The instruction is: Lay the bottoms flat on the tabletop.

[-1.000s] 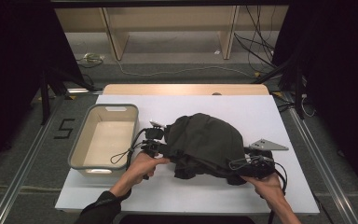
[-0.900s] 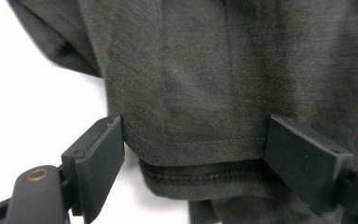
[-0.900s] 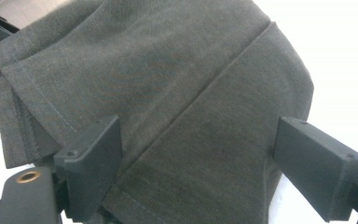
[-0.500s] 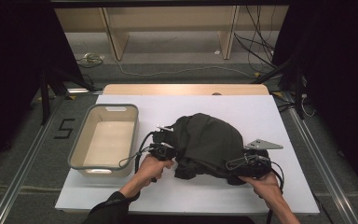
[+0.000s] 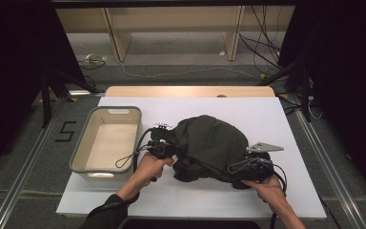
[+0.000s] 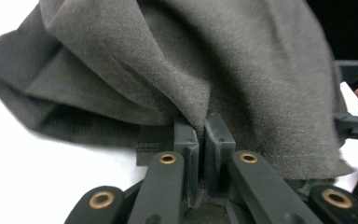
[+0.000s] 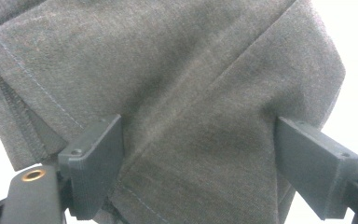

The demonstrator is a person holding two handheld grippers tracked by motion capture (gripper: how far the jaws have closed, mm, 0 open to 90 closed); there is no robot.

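A dark grey garment (image 5: 209, 148) was bunched on the white table (image 5: 290, 119), just right of the beige bin (image 5: 106, 142). A fold of it was pinched between the closed jaws of the left gripper (image 6: 201, 135). The right gripper (image 7: 198, 163) was held wide open, cloth lying between its jaws.

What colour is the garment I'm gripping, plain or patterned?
The garment is plain dark grey, no pattern, with faint lighter stitching lines. It shows best in the right gripper view.

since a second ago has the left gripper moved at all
Yes. In the high view the left gripper has drawn away from the grey bin toward the right gripper, bunching the dark cloth between them.
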